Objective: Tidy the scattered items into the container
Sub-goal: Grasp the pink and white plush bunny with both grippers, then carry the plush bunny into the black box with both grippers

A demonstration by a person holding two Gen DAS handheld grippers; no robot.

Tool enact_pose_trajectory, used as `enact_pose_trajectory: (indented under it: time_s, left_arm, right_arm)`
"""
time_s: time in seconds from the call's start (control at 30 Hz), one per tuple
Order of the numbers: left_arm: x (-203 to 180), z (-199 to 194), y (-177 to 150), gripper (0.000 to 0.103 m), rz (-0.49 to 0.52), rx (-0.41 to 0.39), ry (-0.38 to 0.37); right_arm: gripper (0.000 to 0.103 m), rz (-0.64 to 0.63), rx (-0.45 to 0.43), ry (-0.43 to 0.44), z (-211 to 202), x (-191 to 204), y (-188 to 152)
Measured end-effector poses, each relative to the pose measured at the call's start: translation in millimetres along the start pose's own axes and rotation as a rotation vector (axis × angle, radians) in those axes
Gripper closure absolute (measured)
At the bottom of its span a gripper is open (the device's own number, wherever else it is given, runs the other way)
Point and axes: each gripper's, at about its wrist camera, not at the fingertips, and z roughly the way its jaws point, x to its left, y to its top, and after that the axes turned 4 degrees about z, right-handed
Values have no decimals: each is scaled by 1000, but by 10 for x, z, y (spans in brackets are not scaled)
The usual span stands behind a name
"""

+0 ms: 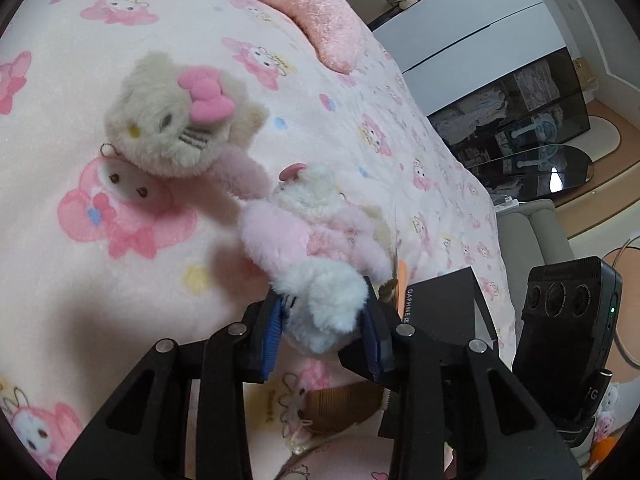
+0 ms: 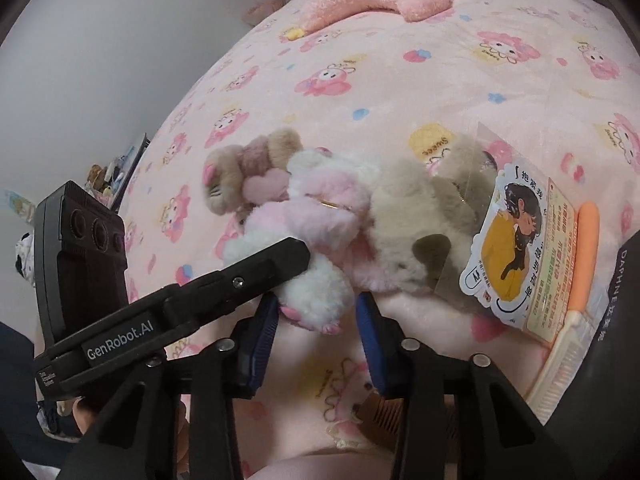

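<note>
Lying across a pink cartoon-print blanket [image 1: 100, 288], several plush toys are seen not yet put away, so the tidying is judged to be at an early stage.

At the left centre of the left wrist view, a cream cat plush with a pink bow [image 1: 172, 120] rests on the blanket, untouched. Just right of it, at the frame's centre, a pink-and-white plush [image 1: 316, 248] is reached by the left gripper [image 1: 322, 326], whose blue pads [image 1: 273, 330] are pressed against the toy's white end from both sides; it is pinched, though no lift off the blanket is shown. At the lower right, a black box [image 1: 444, 300] with a printed brand name is seen at the bed's edge; it is taken to be the container, and nothing can be seen inside it from here. A pink crescent cushion [image 1: 316, 12] lies at the top.

In the right wrist view, the left gripper's black finger [image 2: 276, 260] crosses from the left onto the same pink-and-white plush [image 2: 320, 216]. The right gripper [image 2: 318, 312] stands at lower centre, its jaws partly spread with only the toy's white paw between them and a gap at the right pad, so nothing is gripped. Further right, a beige plush [image 2: 412, 216] with a printed tag [image 2: 516, 240] and an orange-handled comb [image 2: 580, 276] remain loose beside the dark box edge [image 2: 624, 292].
</note>
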Motion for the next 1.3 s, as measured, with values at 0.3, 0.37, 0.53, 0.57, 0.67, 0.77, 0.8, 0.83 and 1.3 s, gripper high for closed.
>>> enact_pose_trajectory:
  time_s: [0.3, 0.37, 0.53, 0.57, 0.67, 0.77, 0.8, 0.83, 1.3]
  left_arm:
    - [-766, -281, -254, 69, 121, 6, -95]
    - [-1018, -235, -295, 69, 159, 22, -136]
    - [-1919, 244, -451, 69, 278, 122, -237]
    - [-2114, 371, -511, 69, 301, 144, -251]
    - [-2669, 792, -733, 69, 372, 207, -274]
    - [-3122, 1203, -954, 69, 440, 249, -257]
    - [-3225, 1331, -1008, 69, 453, 261, -255]
    - [-3308, 1461, -1043, 69, 456, 274, -257]
    - [-3196, 2418, -1259, 57, 286, 488, -270]
  right_arm:
    - [75, 26, -112, 39, -796, 3, -423]
    - [75, 22, -156, 17, -1053, -26, -503]
    - [75, 42, -270, -110, -1753, -363, -662]
    - [75, 55, -288, -138, -1895, -489, -695]
    - [75, 104, -322, -210, -2279, -947, -794]
    - [75, 153, -324, -263, -2552, -1463, -885]
    - [75, 168, -322, -275, -2605, -1628, -896]
    - [76, 182, -317, -285, -2645, -1777, -901]
    - [73, 349, -220, -355, -2503, -2909, -1036]
